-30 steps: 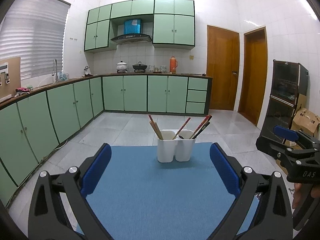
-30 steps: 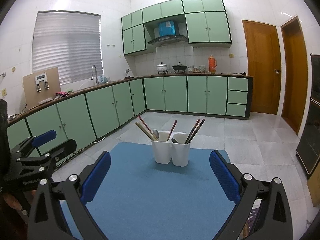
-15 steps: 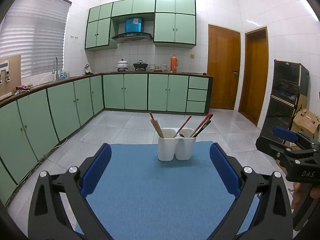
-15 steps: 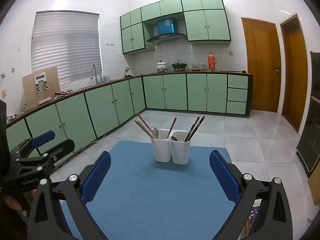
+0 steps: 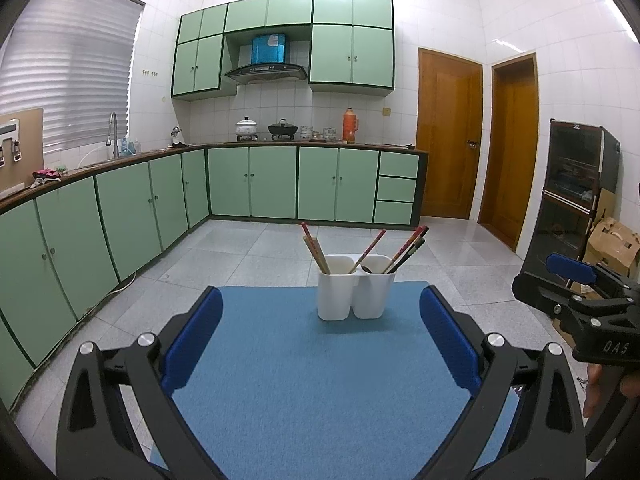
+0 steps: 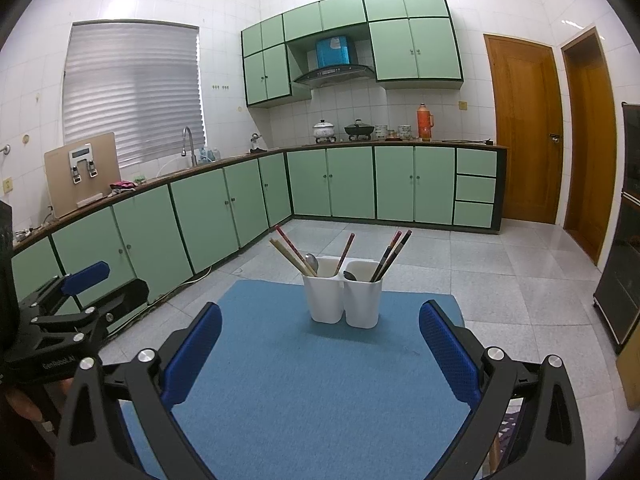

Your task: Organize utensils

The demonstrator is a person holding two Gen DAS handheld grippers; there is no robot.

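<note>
1. Left wrist view: the left gripper [image 5: 320, 340] hangs over the near part of a blue felt mat [image 5: 304, 392], its two blue-padded fingers [image 5: 192, 340] spread wide with nothing between them.
2. At the far end of the mat stands a white plastic two-compartment utensil holder [image 5: 355, 294], upright and well ahead of the fingertips. Red-and-tan wooden chopsticks [image 5: 316, 250] lean out of the left compartment; darker chopsticks [image 5: 408, 246] lean out of the right one, where a dark spoon bowl also shows just at the rim.
3. At the right edge of this view the right gripper [image 5: 576, 280] is seen side-on, held by a hand [image 5: 600, 388], apart from the holder.
4. Right wrist view: the right gripper [image 6: 320, 344] is likewise wide apart and empty, aimed at the same holder [image 6: 343, 298]. Here a metal spoon [image 6: 312, 263] is clearer in the left compartment, with another spoon [image 6: 349, 276] in the right.
5. The left gripper [image 6: 86, 280] shows at the left edge; from this angle I cannot tell its opening.
6. Judgement: no loose utensils lie on the mat, so sorting has either not begun or is finished. If chopsticks and spoons are to be separated, the next move calls for reaching forward and pinching a single handle above the rim without tipping the light holder.
</note>
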